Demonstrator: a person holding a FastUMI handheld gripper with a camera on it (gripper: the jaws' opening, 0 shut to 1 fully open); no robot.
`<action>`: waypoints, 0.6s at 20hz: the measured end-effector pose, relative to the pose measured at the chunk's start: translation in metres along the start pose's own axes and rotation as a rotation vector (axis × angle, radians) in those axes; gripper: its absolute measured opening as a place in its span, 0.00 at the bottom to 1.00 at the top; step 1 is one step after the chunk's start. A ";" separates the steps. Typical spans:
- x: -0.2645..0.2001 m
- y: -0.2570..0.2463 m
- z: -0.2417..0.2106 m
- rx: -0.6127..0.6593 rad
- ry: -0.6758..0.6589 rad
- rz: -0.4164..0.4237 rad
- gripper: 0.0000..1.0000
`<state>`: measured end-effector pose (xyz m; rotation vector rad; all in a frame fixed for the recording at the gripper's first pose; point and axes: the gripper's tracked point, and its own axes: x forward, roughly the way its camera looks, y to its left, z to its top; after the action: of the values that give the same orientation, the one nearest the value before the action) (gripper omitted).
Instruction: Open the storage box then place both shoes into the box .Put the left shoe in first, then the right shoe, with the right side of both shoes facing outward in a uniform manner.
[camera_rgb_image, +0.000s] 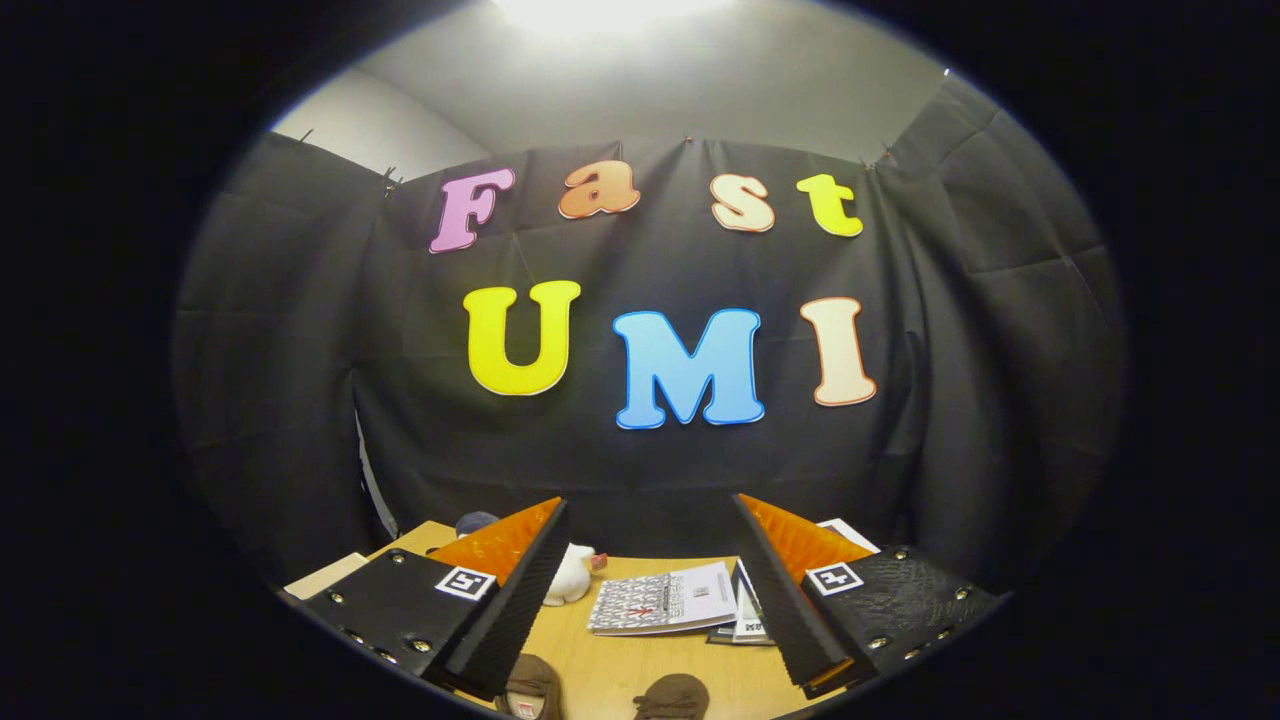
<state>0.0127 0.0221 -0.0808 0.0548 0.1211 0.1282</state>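
The gripper (650, 600) is held wide open with nothing between its fingers. Two brown shoes (530, 685) (672, 695) are seen at the bottom middle, on the wooden table (610, 665). Books (665, 600) are laid beyond them.

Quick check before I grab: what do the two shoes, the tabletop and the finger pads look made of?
Shoes: brown, matte, soft-looking, probably suede or felt; mostly cut off.
Table: light wood or wood-look laminate, smooth, slight sheen.
Finger pads: black, finely ribbed, likely rubber or foam.
The gripper is open, holding nothing.

recording booth, black cloth wall (640, 470), wooden table (610, 665), booklets (665, 603), plush toy (572, 575)
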 end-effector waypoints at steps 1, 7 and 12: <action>0.002 0.008 -0.011 0.019 0.022 0.024 0.97; 0.005 0.064 -0.086 0.184 0.216 0.193 0.98; 0.005 0.107 -0.128 0.284 0.337 0.321 0.97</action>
<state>-0.0113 0.1345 -0.2021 0.3371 0.4670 0.4407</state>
